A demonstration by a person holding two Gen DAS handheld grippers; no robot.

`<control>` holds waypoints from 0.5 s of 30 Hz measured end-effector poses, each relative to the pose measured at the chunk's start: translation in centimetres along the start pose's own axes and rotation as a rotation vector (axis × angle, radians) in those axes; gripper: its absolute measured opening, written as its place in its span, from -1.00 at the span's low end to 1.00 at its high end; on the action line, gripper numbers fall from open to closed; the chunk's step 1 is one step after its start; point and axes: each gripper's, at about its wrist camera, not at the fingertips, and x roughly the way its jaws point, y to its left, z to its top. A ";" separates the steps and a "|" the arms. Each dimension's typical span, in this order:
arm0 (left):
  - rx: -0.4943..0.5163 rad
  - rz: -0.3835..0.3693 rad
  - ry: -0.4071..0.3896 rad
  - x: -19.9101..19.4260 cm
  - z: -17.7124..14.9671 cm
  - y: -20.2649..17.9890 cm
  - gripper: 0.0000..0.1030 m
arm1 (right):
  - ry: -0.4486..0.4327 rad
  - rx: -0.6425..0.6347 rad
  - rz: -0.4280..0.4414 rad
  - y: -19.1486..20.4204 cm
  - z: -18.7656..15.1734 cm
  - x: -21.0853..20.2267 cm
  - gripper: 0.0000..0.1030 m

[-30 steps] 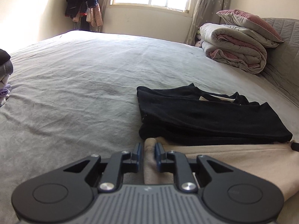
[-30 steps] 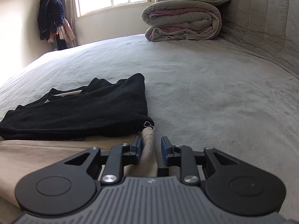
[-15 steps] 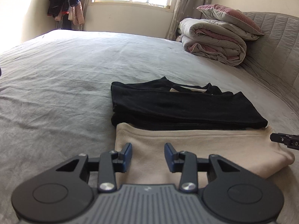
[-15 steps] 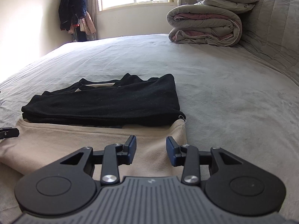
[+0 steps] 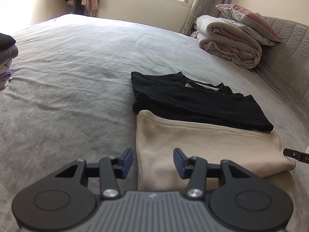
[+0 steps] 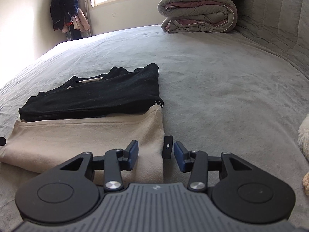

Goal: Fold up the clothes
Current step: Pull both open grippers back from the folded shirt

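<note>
A garment with a black outside (image 5: 193,100) and a beige inside lies folded on the grey bed (image 5: 67,77); its beige flap (image 5: 202,145) is laid over the near half. My left gripper (image 5: 153,159) hovers above the flap's left edge, jaws opening, pads clear of the cloth. In the right wrist view the same black part (image 6: 96,98) and beige flap (image 6: 81,137) appear, with a black size tag (image 6: 167,147) at the flap's right edge. My right gripper (image 6: 156,155) is over that edge, jaws opening, nothing pinched. A tip of the right gripper (image 5: 295,154) shows at the left view's right side.
A rolled duvet (image 5: 229,40) with a pillow on top sits at the bed's far right by the quilted headboard (image 6: 280,19). A stack of folded clothes (image 5: 6,58) lies at the left edge. Jackets hang in the corner (image 6: 63,9). A fluffy white item (image 6: 304,135) is at the right.
Both grippers let go of the beige flap's corners and opened wider. Both drew back and rose a little, so the flap now lies flat over the garment.
</note>
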 end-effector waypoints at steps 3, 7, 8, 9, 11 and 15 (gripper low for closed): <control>-0.024 0.005 0.016 -0.3 -0.2 0.6 -0.07 | 0.012 0.009 0.005 -0.3 -0.1 -0.2 -0.07; -0.051 0.004 0.024 -0.8 -0.1 1.3 -0.03 | 0.029 0.020 0.008 -0.3 -0.1 -0.4 -0.06; -0.056 0.003 0.026 -0.8 -0.1 1.4 -0.02 | 0.033 0.023 0.008 -0.3 -0.1 -0.4 -0.05; -0.060 0.004 0.028 -0.9 -0.1 1.5 -0.01 | 0.036 0.026 0.008 -0.3 -0.1 -0.4 -0.05; -0.067 0.004 0.032 -1.0 -0.1 1.7 0.00 | 0.039 0.031 0.007 -0.2 -0.2 -0.5 -0.02; -0.074 0.005 0.041 -1.0 0.0 1.9 0.00 | 0.044 0.038 -0.001 -0.1 -0.1 -0.5 0.00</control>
